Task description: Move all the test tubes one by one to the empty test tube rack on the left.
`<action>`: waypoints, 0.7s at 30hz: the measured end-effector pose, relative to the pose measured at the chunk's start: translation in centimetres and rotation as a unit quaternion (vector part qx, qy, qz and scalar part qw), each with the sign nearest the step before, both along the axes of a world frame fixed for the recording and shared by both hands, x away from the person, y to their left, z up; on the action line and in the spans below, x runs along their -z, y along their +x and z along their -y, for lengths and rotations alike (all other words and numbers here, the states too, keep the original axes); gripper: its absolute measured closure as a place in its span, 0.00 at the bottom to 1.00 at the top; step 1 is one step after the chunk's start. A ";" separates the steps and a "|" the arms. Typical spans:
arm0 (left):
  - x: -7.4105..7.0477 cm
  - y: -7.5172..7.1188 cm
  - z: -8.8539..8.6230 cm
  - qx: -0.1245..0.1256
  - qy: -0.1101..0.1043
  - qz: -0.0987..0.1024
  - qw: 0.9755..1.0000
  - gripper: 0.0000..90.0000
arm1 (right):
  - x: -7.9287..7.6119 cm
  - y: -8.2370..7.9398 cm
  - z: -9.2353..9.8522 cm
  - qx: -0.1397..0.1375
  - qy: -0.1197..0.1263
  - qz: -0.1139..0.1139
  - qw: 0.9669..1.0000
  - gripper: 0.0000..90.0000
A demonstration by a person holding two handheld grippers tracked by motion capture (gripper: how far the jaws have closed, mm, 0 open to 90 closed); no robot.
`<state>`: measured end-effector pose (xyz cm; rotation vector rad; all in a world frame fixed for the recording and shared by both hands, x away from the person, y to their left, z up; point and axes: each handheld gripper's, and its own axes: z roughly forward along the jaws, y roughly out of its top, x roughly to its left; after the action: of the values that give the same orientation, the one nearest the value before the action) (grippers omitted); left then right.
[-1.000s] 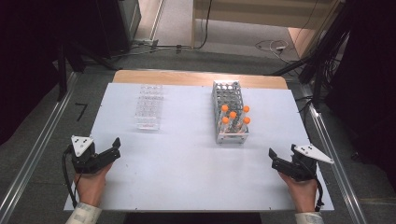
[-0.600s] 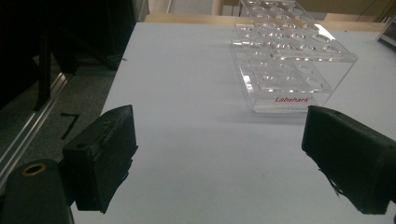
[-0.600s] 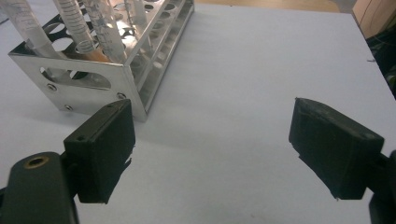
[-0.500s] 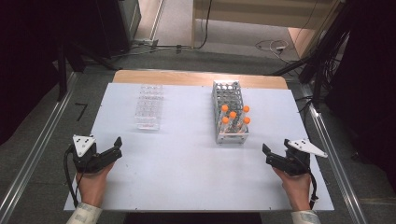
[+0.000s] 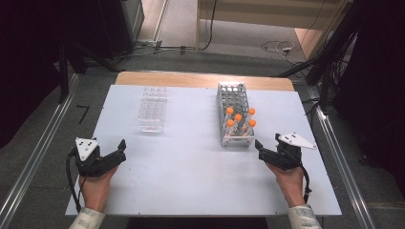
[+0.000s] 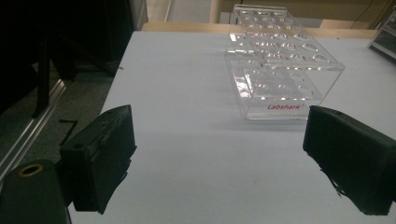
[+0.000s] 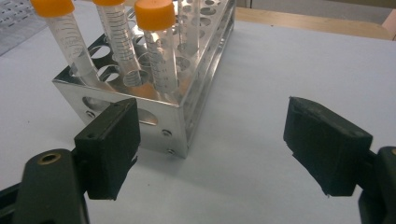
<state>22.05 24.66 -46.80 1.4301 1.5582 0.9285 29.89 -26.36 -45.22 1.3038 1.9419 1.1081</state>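
Early stage: right gripper (image 5: 262, 149), jaws spread, just narrowing with nothing between them, is nearing the metal rack (image 5: 234, 114) still holding four orange-capped tubes (image 5: 239, 120); left gripper (image 5: 117, 151) is waiting released, clear rack (image 5: 153, 109) standing unfilled.

Clear rack (image 5: 153, 109) left of metal rack (image 5: 234, 114) holding tubes (image 5: 239, 122).

I see a clear plastic rack (image 5: 153, 109), marked Labshark, empty on the white desk (image 5: 191, 167), with a wooden strip (image 5: 200, 79) along its far edge.
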 end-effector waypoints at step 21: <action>0.3 0.1 0.0 0.012 -0.021 -0.010 1.000 0.10 | 0.4 3.1 -3.4 -0.024 0.001 0.012 1.000 0.56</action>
<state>22.15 24.62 -47.07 1.4292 1.5632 0.8647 33.00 -22.91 -45.59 1.2456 1.9631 1.1447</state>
